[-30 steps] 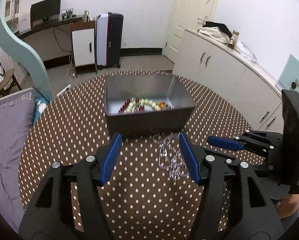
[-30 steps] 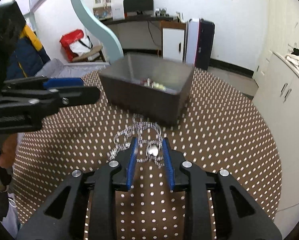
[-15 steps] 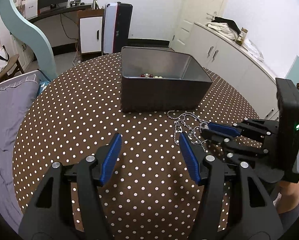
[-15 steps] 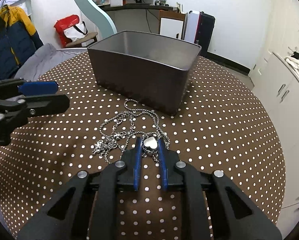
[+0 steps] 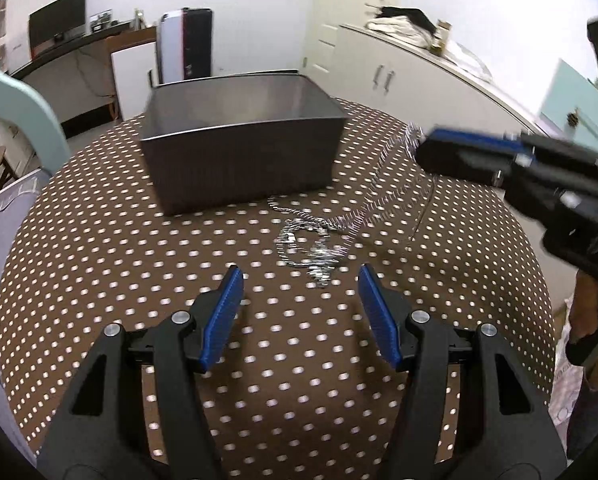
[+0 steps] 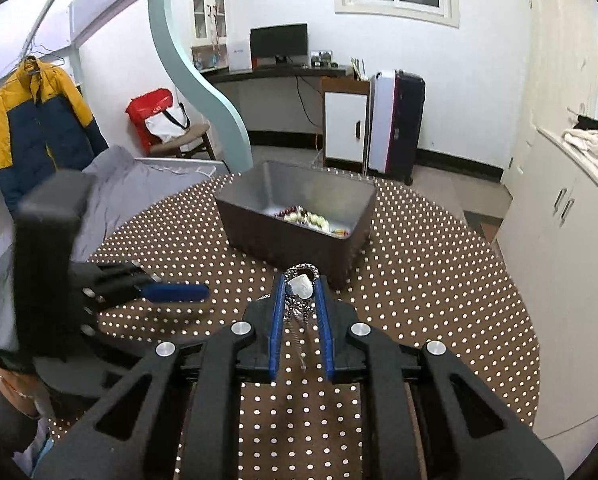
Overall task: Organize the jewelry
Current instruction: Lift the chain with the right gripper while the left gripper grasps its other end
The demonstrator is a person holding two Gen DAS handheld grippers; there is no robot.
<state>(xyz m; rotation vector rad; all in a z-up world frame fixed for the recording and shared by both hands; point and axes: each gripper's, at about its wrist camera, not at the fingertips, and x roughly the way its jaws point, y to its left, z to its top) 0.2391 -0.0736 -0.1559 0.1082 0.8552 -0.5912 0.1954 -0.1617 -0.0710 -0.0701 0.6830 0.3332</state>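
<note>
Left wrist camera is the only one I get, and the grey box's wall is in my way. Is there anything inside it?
Observer: Yes. The right wrist view looks down into the grey box. A string of red and cream beads lies on its floor, near the front wall.
Operator: The other gripper is all blurry for me. What's it pinching?
Observer: The right gripper is shut on a silver necklace. A pale heart pendant sits between its jaws and the chain hangs below.
</note>
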